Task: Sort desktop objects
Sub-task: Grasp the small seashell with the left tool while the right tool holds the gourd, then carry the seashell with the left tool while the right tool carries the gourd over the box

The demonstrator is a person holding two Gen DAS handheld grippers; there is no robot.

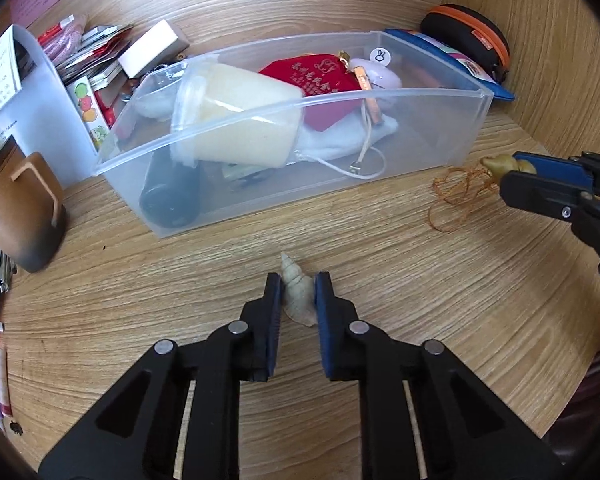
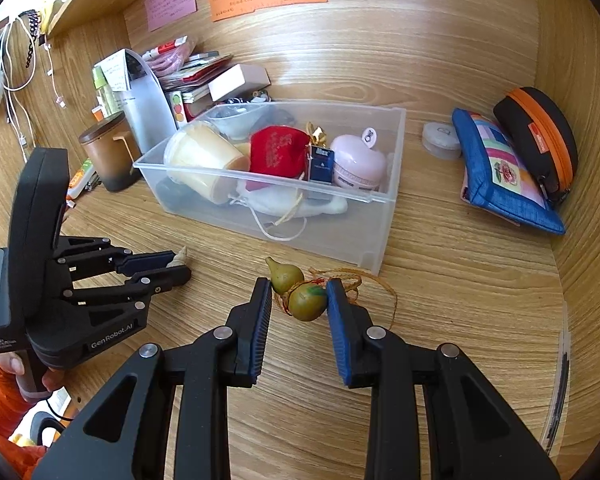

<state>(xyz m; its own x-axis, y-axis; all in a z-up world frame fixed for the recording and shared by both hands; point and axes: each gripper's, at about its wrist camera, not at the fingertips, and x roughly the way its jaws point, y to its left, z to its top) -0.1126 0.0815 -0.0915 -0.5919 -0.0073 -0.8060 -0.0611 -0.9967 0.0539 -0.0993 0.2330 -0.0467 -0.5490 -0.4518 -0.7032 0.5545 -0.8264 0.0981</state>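
Note:
On the wooden desk lies a pale spiral seashell [image 1: 298, 294], and my left gripper [image 1: 299, 276] is shut on it, blue pads pressed to both sides. In the right wrist view the shell [image 2: 180, 258] pokes out past the left gripper [image 2: 180, 265]. My right gripper [image 2: 299, 282] is shut on a small olive gourd charm [image 2: 302, 296], whose orange cord [image 2: 380, 284] trails on the desk. From the left wrist view, the right gripper [image 1: 510, 170] pinches the gourd [image 1: 498, 163] at the far right. Both grippers are just in front of a clear plastic bin [image 2: 396, 152].
The bin [image 1: 440, 96] holds a cream cup, a red pouch, a pink jar and a white cloth. A blue pouch [image 2: 500, 176] and a black-orange case [image 2: 540, 136] lie at the right. A brown mug [image 2: 108, 156], a white holder and piled packets stand at the left.

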